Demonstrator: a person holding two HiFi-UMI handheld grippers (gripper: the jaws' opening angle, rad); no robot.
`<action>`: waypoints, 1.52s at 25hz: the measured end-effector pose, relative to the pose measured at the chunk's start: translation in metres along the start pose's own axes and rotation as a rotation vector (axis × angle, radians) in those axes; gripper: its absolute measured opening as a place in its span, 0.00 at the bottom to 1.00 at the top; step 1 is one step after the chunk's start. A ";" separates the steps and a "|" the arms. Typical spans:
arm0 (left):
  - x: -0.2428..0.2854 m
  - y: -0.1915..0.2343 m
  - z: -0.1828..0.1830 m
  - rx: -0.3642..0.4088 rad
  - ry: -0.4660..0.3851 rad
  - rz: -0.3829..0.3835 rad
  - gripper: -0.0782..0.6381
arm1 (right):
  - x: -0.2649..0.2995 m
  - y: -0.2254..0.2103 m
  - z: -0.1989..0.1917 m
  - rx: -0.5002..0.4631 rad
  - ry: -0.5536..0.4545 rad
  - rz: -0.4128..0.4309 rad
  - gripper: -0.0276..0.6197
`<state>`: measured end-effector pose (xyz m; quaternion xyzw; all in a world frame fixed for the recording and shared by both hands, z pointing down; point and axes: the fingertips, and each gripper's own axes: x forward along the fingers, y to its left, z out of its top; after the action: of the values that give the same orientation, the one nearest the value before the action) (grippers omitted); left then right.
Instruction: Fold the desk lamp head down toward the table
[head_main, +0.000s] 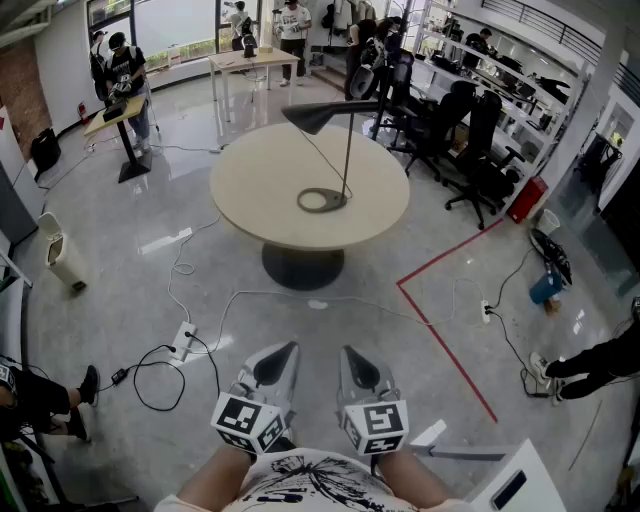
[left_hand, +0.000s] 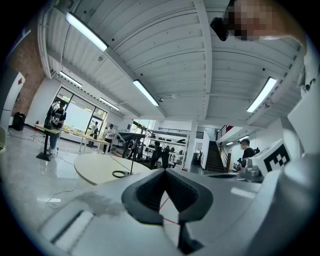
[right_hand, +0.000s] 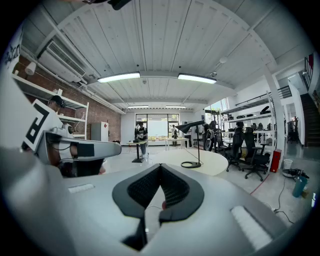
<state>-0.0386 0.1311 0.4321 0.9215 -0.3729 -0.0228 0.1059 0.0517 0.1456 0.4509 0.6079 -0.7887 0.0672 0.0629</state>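
Left gripper (head_main: 280, 358), grey moulded shell, ribbed black pads pressed tip to tip with nothing between; well ahead, the round pale counter (head_main: 260, 190) carries the black desk lamp (head_main: 346, 150) (thin stem, flat ring base (head_main: 321, 200), cone head (head_main: 314, 117) raised); right gripper (head_main: 355, 362) likewise closed and empty, over the glossy floor (head_main: 120, 330)

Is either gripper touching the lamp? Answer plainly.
No, the lamp stands on the round table, while the left gripper and the right gripper hang well short of it, over the floor.

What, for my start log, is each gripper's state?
Left gripper: shut, empty.
Right gripper: shut, empty.
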 end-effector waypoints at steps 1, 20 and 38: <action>0.000 0.001 0.000 0.000 -0.001 0.001 0.12 | 0.001 0.001 0.000 -0.001 0.000 0.001 0.06; 0.008 0.022 -0.001 -0.001 0.016 0.003 0.12 | 0.017 -0.001 0.000 0.026 -0.014 0.001 0.06; 0.041 0.100 0.009 -0.061 0.014 0.002 0.12 | 0.094 -0.011 0.001 0.029 0.012 -0.059 0.06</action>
<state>-0.0779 0.0310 0.4458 0.9176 -0.3724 -0.0278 0.1365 0.0385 0.0538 0.4669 0.6313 -0.7690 0.0805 0.0609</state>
